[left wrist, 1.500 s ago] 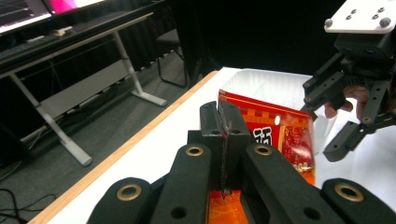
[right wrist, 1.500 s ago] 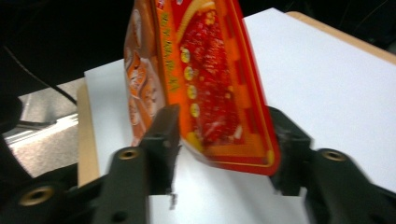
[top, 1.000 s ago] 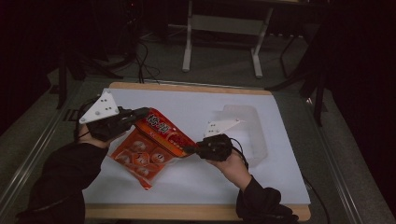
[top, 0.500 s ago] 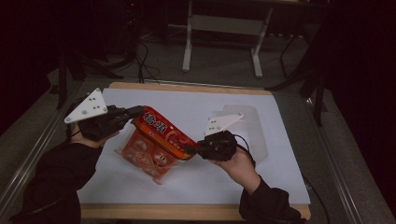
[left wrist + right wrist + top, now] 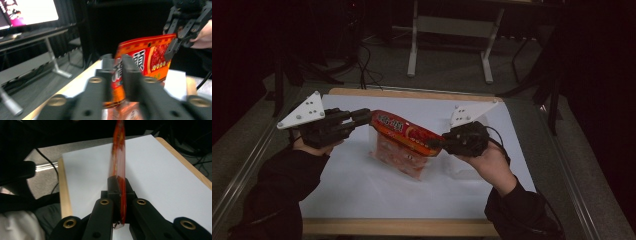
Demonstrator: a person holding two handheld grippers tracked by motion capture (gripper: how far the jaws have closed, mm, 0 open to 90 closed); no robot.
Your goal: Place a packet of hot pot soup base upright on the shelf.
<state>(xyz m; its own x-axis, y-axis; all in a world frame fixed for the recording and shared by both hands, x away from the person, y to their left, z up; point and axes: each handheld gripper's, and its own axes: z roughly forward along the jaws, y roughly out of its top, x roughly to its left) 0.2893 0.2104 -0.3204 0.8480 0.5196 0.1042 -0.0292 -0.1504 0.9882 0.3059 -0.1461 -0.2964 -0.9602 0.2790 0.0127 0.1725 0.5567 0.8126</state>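
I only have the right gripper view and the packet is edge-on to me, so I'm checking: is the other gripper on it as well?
Observer: The left gripper has the red packet's other top corner between its jaws, but they have just been opening and stand apart.
Operator: Is the packet off the table?
Observer: In the high view it hangs from the right gripper over the white sheet; whether its bottom touches, I cannot tell.

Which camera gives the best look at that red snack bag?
The high view: the bag hangs whole above the table. The left gripper view shows its printed top close up but blurred; the right gripper view sees it edge-on.
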